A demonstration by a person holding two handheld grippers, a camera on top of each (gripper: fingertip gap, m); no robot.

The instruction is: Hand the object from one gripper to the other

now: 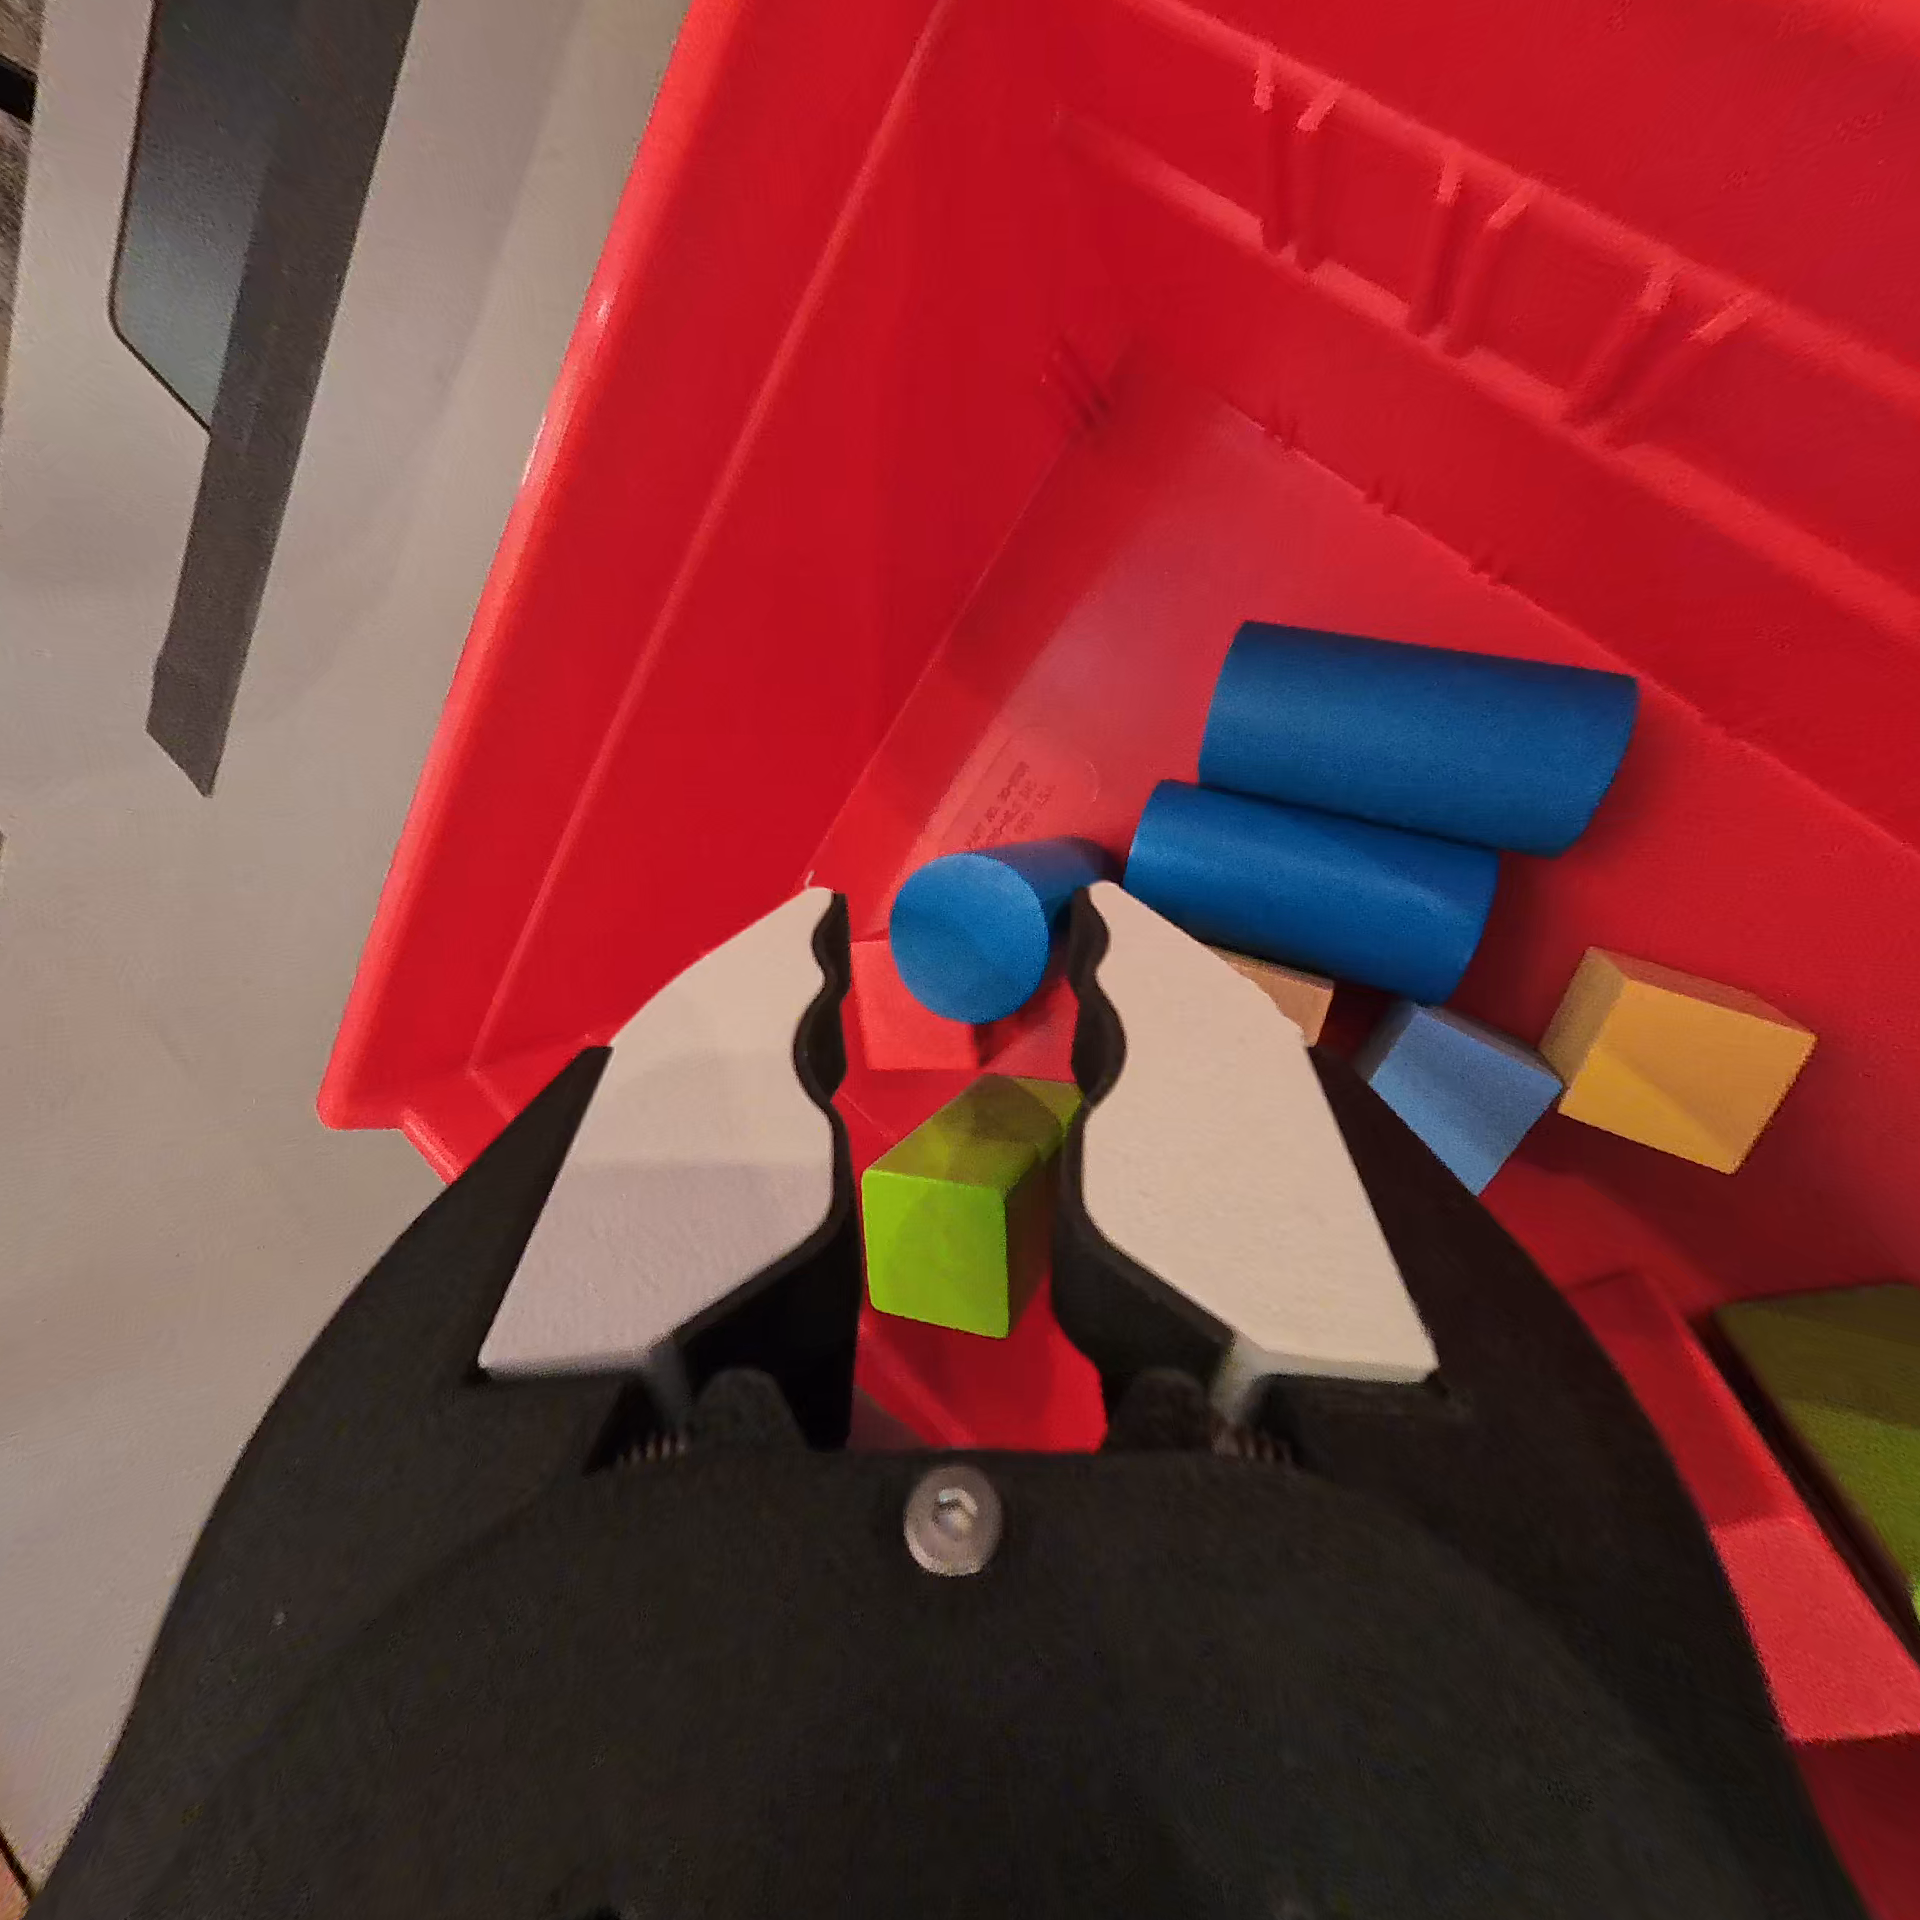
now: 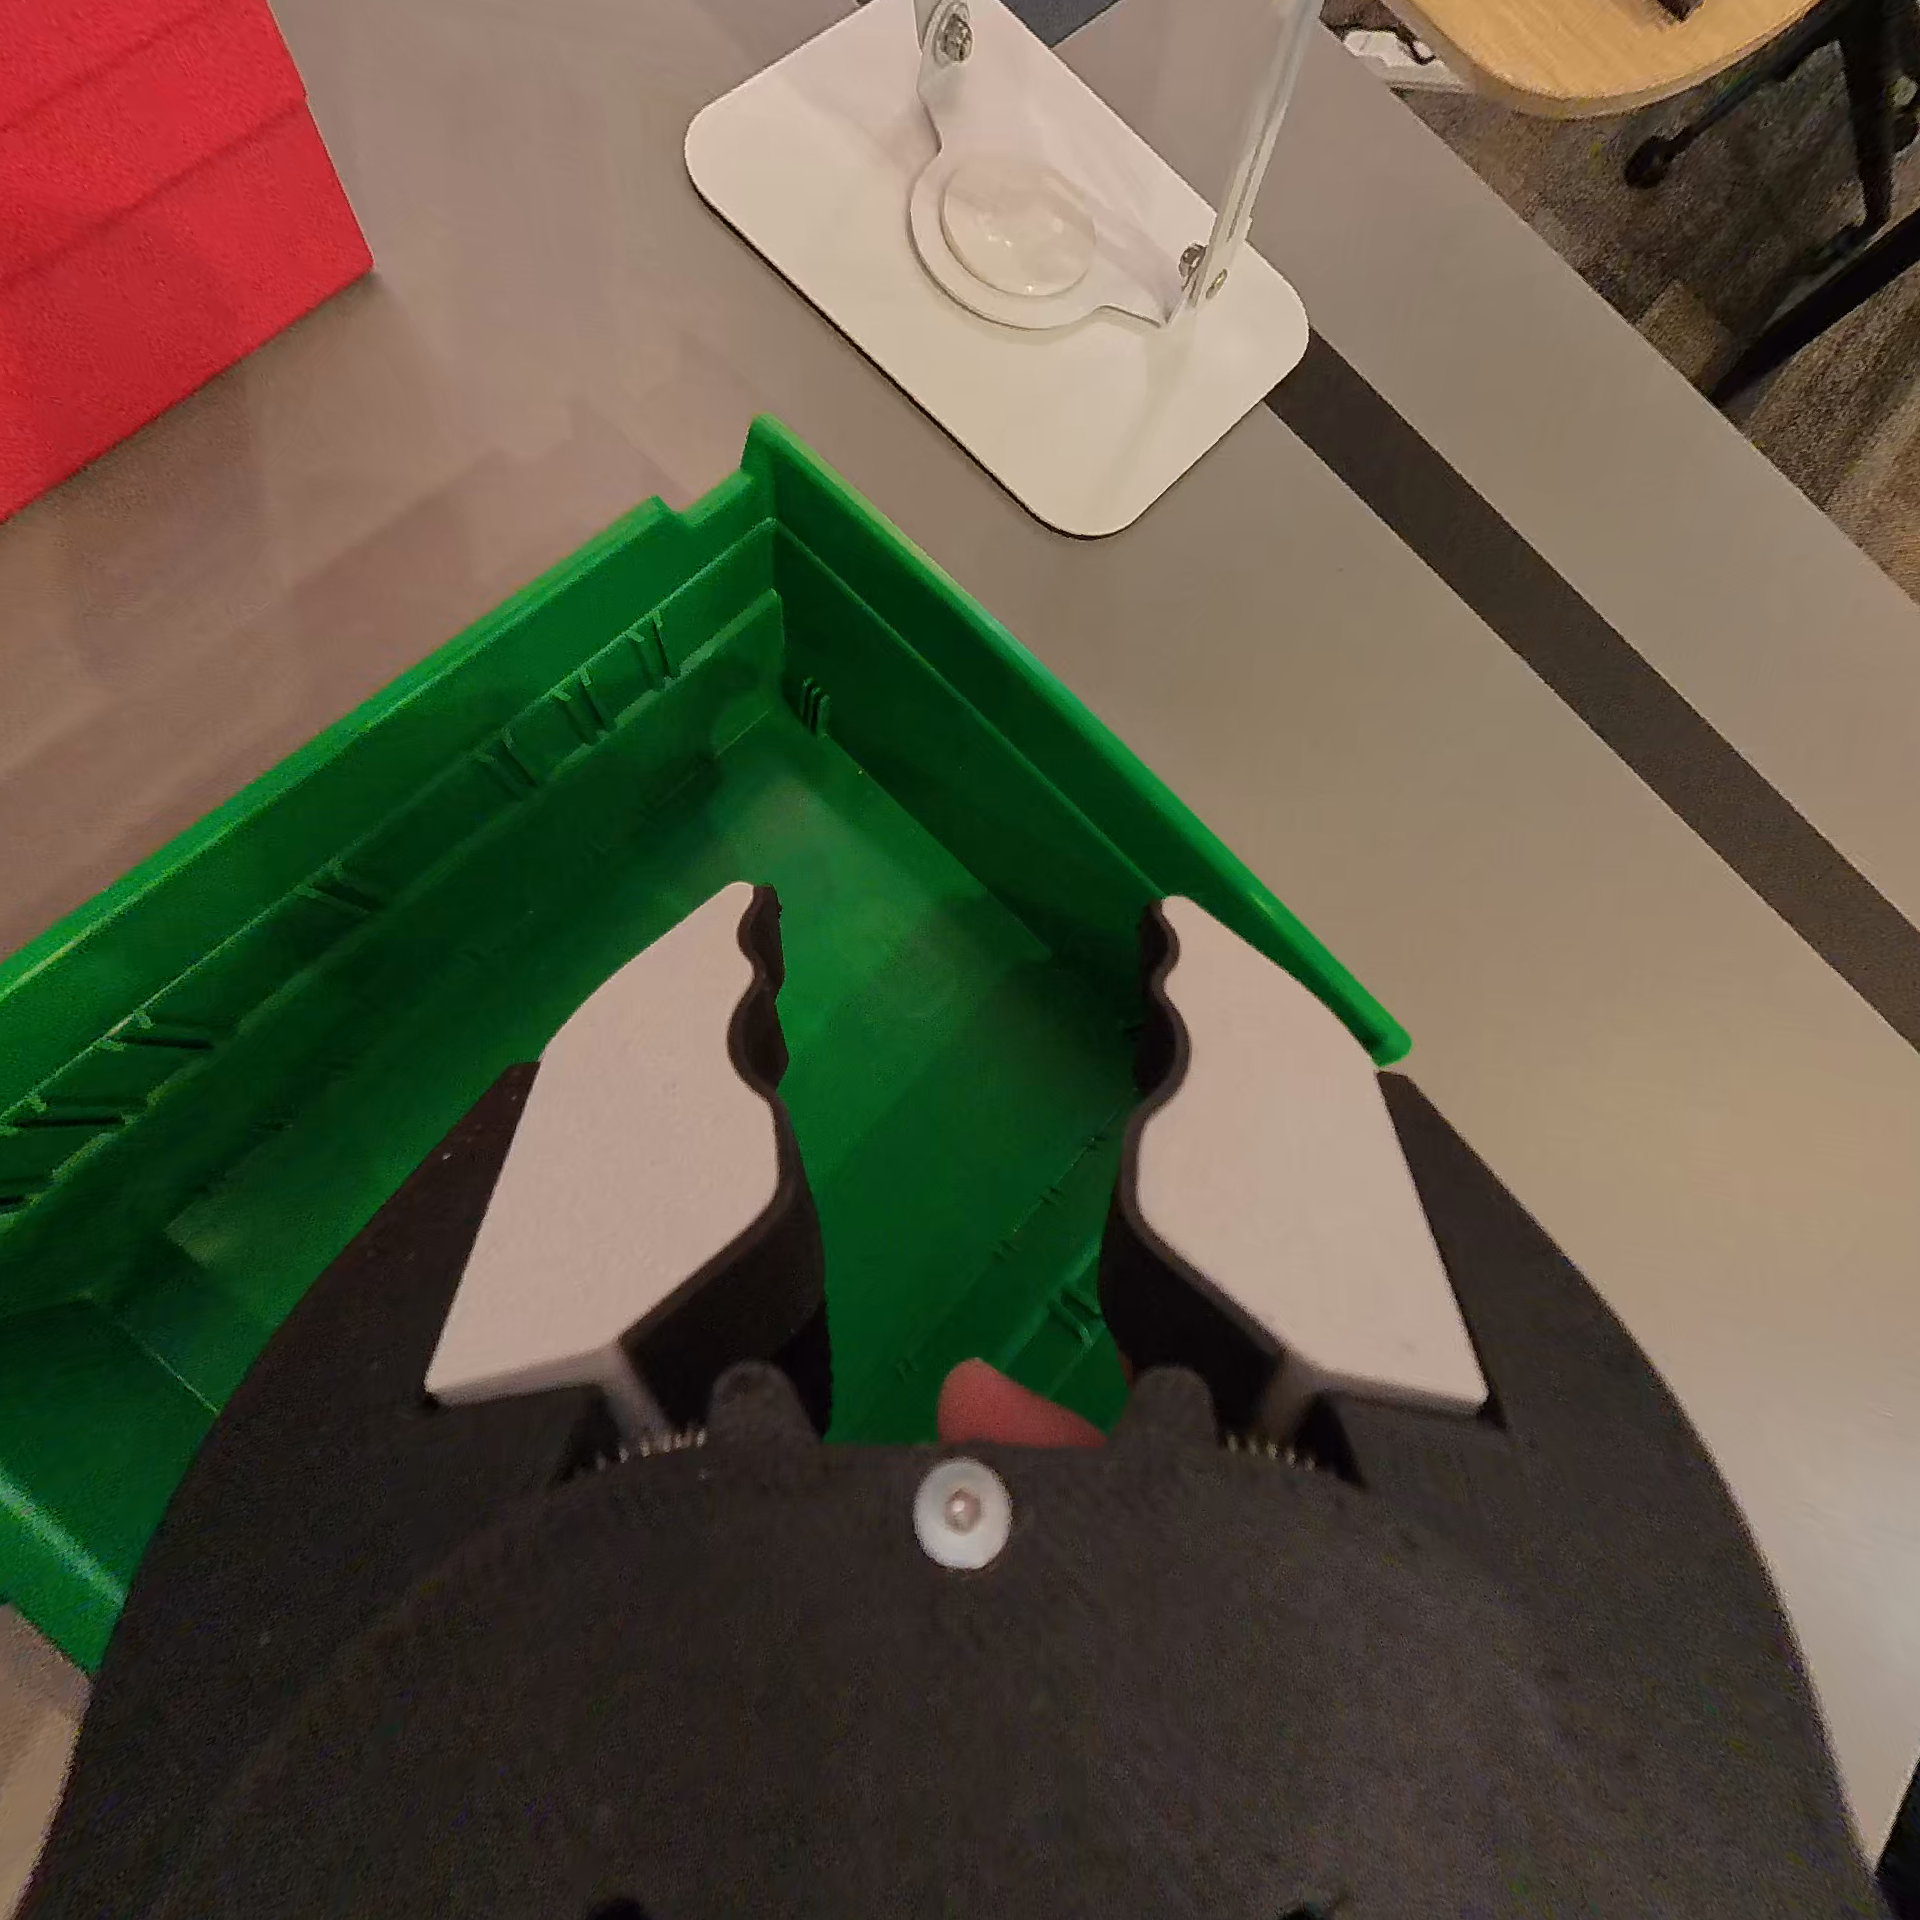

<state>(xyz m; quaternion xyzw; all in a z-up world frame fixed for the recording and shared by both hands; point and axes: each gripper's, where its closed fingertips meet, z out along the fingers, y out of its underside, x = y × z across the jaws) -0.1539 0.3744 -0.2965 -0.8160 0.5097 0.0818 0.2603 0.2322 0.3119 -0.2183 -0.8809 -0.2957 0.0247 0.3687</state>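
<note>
The left hand-held gripper [image 1: 956, 914] hangs over the red bin [image 1: 727, 623], its two fingers spread with a gap between them, pinching nothing. Seen between the fingertips is a small blue cylinder [image 1: 982, 935]: it lies in the bin with its long axis running roughly along the line of sight, one round end face turned toward the camera and the body leading away toward the bin's far wall. The right fingertip sits just beside its edge; whether they touch cannot be told. Nearer the camera, between the fingers, lies a lime green block [image 1: 966, 1216], and a red block [image 1: 904, 1023] shows just past it, under the cylinder's near end.

To the right, two larger blue cylinders [image 1: 1413, 738] [image 1: 1309, 894] lie side by side on the bin floor, touching along their lengths, long axes running left to right with a slight downward tilt. Below them are a brown block [image 1: 1294, 992], a light blue block [image 1: 1460, 1091] and a yellow cube [image 1: 1673, 1060], with a flat green block [image 1: 1839, 1423] at the right edge.

The right hand-held gripper [image 2: 956, 914] is over the green bin [image 2: 520, 831] (its interior floor looks bare), fingers spread wide and holding nothing. A pinkish rounded shape [image 2: 997, 1403] shows at the base of the fingers; what it is cannot be told. The green bin stands on the grey tabletop [image 2: 1351, 727], near a white stand base [image 2: 1039, 416].
</note>
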